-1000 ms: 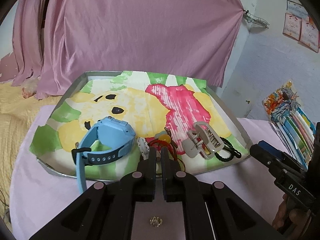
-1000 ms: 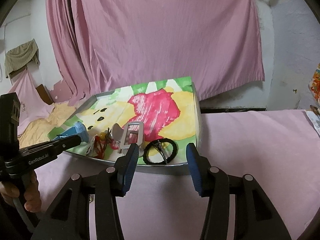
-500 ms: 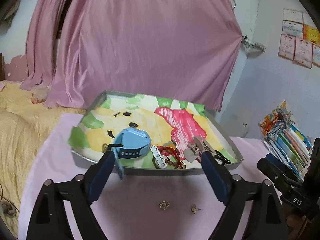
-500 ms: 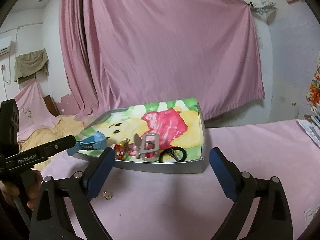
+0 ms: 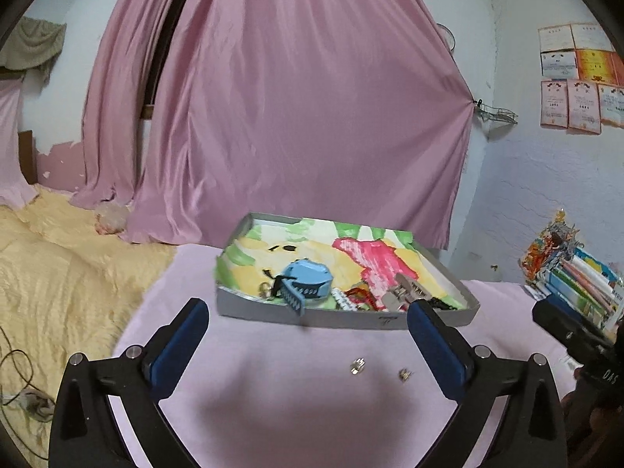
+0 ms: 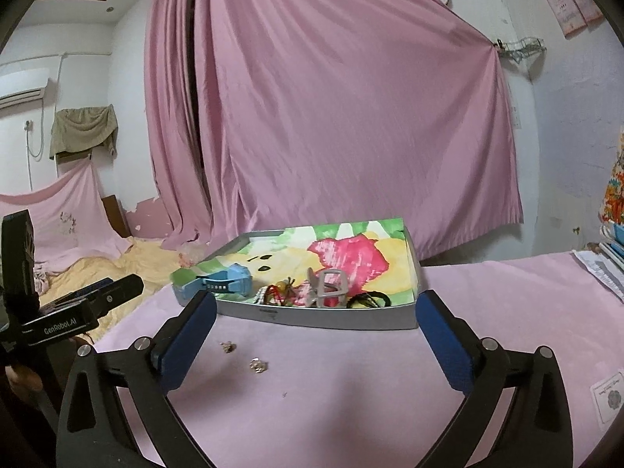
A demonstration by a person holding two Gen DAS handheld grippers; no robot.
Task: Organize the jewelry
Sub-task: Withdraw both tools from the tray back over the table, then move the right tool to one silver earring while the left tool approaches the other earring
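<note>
Both grippers now sit back from the tray [image 5: 273, 314]: left gripper [image 5: 308, 335] and right gripper [image 6: 316, 331] spread wide, empty. Two earrings [image 5: 357, 365] lie on the table [image 5: 273, 390] before the tray.

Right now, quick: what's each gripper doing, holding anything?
Left gripper: open, holding nothing.
Right gripper: open, holding nothing.

You can read "GenRobot.AI" on the left gripper [image 6: 97, 296]; the right gripper [image 5: 577, 335] seems to show "DAS".
</note>
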